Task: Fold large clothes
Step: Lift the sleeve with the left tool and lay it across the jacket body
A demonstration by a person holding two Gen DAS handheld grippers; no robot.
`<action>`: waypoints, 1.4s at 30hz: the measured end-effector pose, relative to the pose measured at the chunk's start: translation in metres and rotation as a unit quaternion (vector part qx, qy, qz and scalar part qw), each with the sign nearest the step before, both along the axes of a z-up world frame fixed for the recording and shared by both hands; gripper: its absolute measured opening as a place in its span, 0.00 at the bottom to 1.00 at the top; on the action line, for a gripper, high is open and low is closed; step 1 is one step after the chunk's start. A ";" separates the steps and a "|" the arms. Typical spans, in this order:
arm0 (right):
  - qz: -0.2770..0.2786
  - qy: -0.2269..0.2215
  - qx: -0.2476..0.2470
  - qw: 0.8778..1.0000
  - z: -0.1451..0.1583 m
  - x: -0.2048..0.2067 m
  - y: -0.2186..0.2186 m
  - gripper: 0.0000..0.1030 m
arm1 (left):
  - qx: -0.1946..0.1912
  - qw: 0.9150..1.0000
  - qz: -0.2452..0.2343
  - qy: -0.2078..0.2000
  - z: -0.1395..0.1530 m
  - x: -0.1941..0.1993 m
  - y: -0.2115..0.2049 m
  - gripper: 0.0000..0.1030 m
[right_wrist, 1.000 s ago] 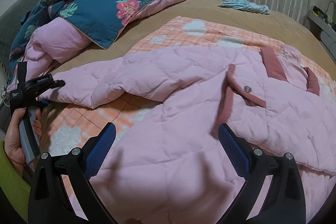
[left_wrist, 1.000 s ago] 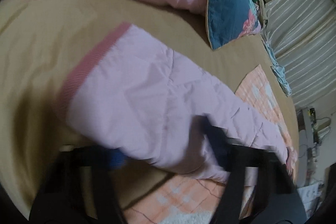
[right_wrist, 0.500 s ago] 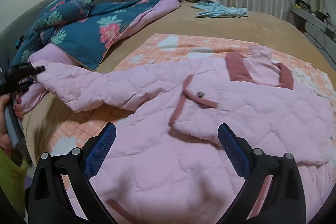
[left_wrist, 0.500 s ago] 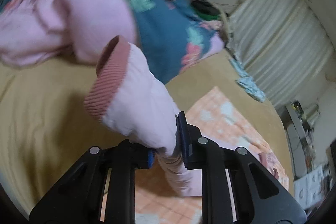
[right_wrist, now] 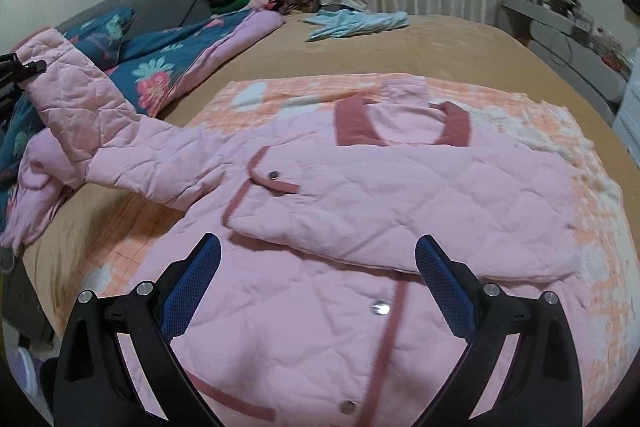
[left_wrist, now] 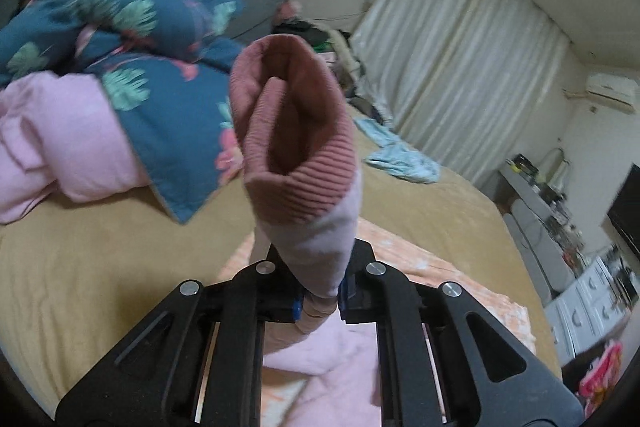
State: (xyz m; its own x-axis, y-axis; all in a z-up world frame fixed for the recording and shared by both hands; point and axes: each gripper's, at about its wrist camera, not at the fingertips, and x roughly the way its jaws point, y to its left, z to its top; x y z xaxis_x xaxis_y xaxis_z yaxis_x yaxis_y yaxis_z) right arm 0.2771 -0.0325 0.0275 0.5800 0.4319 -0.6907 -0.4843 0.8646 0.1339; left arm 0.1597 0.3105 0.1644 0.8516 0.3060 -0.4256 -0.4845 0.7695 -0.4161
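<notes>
Lifting the sleeve [left_wrist: 316,239], newly clamped in my left tongs [left_wrist: 319,301], off the bed [left_wrist: 100,247] for folding across the jacket [right_wrist: 400,195]; right tongs [right_wrist: 318,287] are hanging open, lower centre.

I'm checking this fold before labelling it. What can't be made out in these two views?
- Left wrist view: the sleeve below the left gripper is hidden by the gripper body.
- Right wrist view: the jacket hem is cut off by the bottom edge and the right gripper.
- Right wrist view: clutter on the shelf is too small.
</notes>
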 end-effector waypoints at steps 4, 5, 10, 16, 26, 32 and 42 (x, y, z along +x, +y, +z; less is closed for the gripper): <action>-0.017 0.006 -0.009 1.000 0.001 0.002 -0.026 0.94 | 0.015 0.999 -0.031 -0.009 0.019 0.016 -0.037 0.04; -0.022 0.004 -0.011 1.000 0.002 0.003 -0.035 0.94 | 0.017 0.999 -0.039 -0.012 0.021 0.019 -0.045 0.04; -0.044 0.003 0.003 0.999 0.007 0.005 -0.069 0.94 | 0.037 0.996 -0.076 -0.021 0.038 0.039 -0.090 0.04; -0.065 -0.005 0.018 0.998 0.015 0.008 -0.102 0.94 | 0.060 0.991 -0.119 -0.023 0.051 0.060 -0.141 0.04; -0.105 -0.015 0.038 0.994 0.018 0.011 -0.155 0.94 | 0.076 0.982 -0.176 -0.003 0.035 0.096 -0.198 0.04; -0.134 -0.009 0.050 0.990 0.012 0.013 -0.184 0.94 | 0.085 0.973 -0.215 0.014 0.012 0.115 -0.235 0.04; -0.190 -0.019 0.061 0.980 0.011 0.017 -0.230 0.94 | 0.100 0.950 -0.287 0.066 -0.045 0.133 -0.298 0.04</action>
State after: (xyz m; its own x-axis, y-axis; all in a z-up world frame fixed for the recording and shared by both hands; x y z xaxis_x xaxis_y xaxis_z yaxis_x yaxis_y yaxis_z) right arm 0.2941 -0.2623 0.0381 0.7389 0.2580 -0.6224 -0.1365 0.9620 0.2366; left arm 0.2930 0.0127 0.1195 0.8457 -0.1064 -0.5229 0.0006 0.9801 -0.1984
